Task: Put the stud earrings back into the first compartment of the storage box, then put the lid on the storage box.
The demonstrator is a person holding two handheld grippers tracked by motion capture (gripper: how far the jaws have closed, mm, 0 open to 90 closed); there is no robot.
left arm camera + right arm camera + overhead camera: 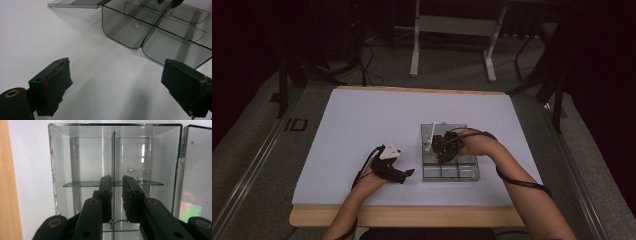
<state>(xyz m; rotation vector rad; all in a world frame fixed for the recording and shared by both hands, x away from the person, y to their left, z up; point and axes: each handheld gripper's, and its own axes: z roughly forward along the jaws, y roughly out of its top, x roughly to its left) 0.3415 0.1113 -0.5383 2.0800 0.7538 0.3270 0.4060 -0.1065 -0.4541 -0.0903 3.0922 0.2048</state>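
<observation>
We see a smoky-grey, see-through plastic compartment box [450, 170], glossy and smooth, its walls catching reflections. Inside it lie small pearly, shiny earrings on thin metal wire [136, 175]. Under the box lies a matt white sheet [362, 130], smooth like paper, and beyond the sheet's near edge shows a pale wooden table rim [412, 216]. The left gripper [116, 88] wears matt black, frayed pads.

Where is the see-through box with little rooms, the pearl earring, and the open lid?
clear plastic compartment box [53, 170], right gripper view, left wall.
small pearl earring [130, 170], right gripper view, the bead.
clear hinged lid [197, 170], right gripper view, flat panel.
</observation>
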